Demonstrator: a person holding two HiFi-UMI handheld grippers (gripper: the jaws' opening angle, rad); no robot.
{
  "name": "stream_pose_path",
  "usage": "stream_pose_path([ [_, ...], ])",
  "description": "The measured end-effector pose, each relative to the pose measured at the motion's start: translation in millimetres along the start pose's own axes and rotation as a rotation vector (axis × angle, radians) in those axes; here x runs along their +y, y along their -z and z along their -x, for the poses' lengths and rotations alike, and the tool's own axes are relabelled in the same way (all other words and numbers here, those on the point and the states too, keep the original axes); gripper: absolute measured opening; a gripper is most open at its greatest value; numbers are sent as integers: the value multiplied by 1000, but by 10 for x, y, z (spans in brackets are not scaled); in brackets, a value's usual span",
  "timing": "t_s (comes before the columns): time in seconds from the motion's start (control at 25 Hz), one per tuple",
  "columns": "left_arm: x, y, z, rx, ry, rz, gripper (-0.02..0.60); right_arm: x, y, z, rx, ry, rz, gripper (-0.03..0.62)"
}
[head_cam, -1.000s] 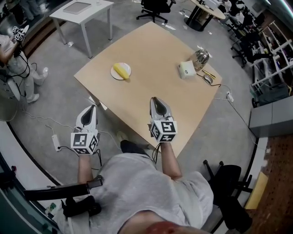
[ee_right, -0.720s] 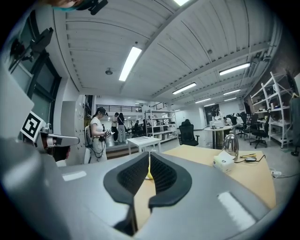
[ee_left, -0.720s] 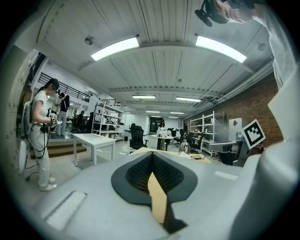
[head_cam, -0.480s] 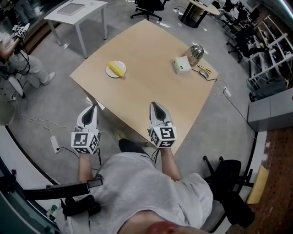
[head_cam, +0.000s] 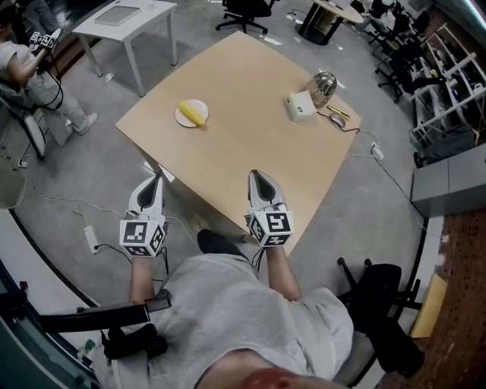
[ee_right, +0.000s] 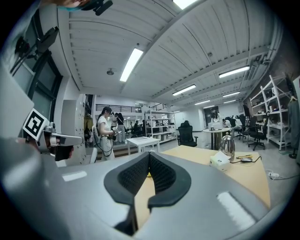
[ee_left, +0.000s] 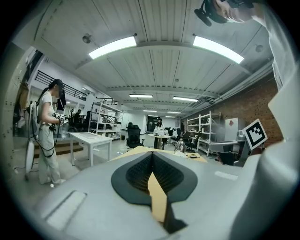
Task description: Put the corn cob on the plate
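Note:
The yellow corn cob [head_cam: 194,114] lies on a small white plate [head_cam: 181,118] at the far left of the wooden table [head_cam: 243,144]. Both grippers hover near the table's front edge, well short of the plate. My left gripper [head_cam: 157,176] is over the floor just off the table's left corner, shut and empty, its pads meeting in the left gripper view [ee_left: 152,154]. My right gripper [head_cam: 254,174] is over the table's near edge, also shut with nothing between its pads [ee_right: 149,153].
At the table's far right stand a white box [head_cam: 301,108], a metal kettle [head_cam: 324,87], and a mouse with a pen [head_cam: 338,120]. A white table [head_cam: 125,15] and a person [head_cam: 30,68] are off to the left. Cables lie on the floor, and a chair [head_cam: 380,304] is behind me.
The table and plate sit a little further left and up in the picture than a second ago. Both grippers have shifted only slightly. The corn cob stays on the plate.

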State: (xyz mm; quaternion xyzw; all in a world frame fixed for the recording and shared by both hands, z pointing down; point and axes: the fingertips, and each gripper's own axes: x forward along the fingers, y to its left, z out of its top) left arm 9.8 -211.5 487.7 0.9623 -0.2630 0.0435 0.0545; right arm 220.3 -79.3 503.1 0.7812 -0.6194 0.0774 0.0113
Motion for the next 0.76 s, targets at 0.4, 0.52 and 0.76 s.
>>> stream_pose_path([
  [0.4, 23, 12, 14, -2, -8, 4, 18, 18, 19, -12, 8, -13, -3, 6],
  [0.52, 31, 16, 17, 0, -12, 6, 19, 29, 23, -25, 10, -18, -2, 6],
  [0.76, 51, 30, 31, 0, -15, 5, 18, 50, 33, -36, 9, -24, -7, 6],
])
